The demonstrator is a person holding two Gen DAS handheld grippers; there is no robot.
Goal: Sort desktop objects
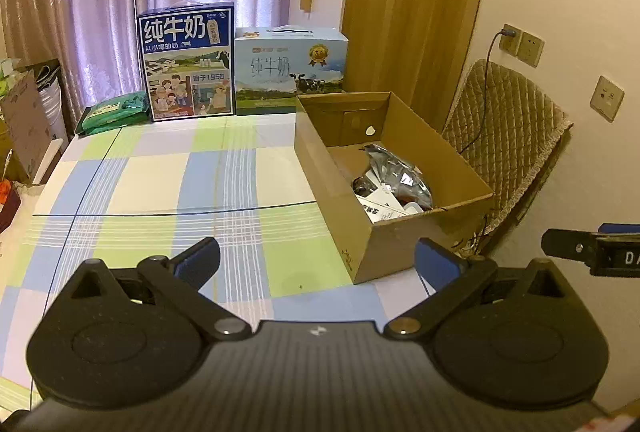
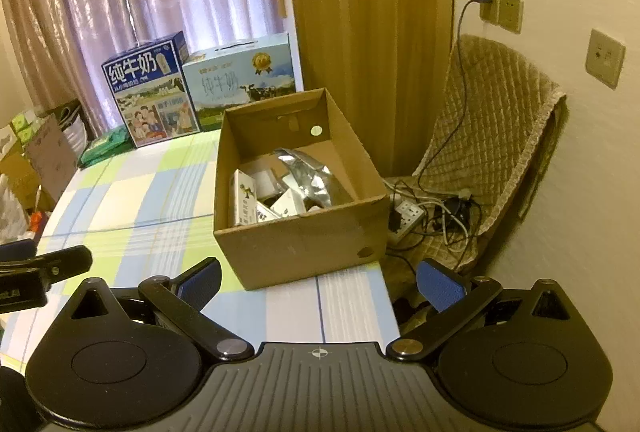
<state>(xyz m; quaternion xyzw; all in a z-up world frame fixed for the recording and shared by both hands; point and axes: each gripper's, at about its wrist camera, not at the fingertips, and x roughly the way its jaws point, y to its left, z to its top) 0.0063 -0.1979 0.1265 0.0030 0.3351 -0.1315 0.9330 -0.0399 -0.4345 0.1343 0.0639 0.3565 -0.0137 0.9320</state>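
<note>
Left wrist view: left gripper (image 1: 318, 264) w/ blue-padded fingers spread wide, nothing between them, hovering over checked tablecloth (image 1: 160, 191). Cardboard box (image 1: 400, 244) sits at table's right edge, ahead-right of gripper; inside it a silvery foil bag (image 1: 396, 175) on top of small white packets. Two milk cartons (image 1: 188, 67) stand at far edge before curtains, green pack (image 1: 116, 109) beside them. Tip of other gripper shows at right edge.

Right wrist view: right gripper (image 2: 320, 284) also wide apart, empty, just short of box's near wall. Box holds foil bag, white packets (image 2: 246, 199). Quilted chair (image 2: 492, 135) w/ power strip (image 2: 408, 213) & cables right of table.
</note>
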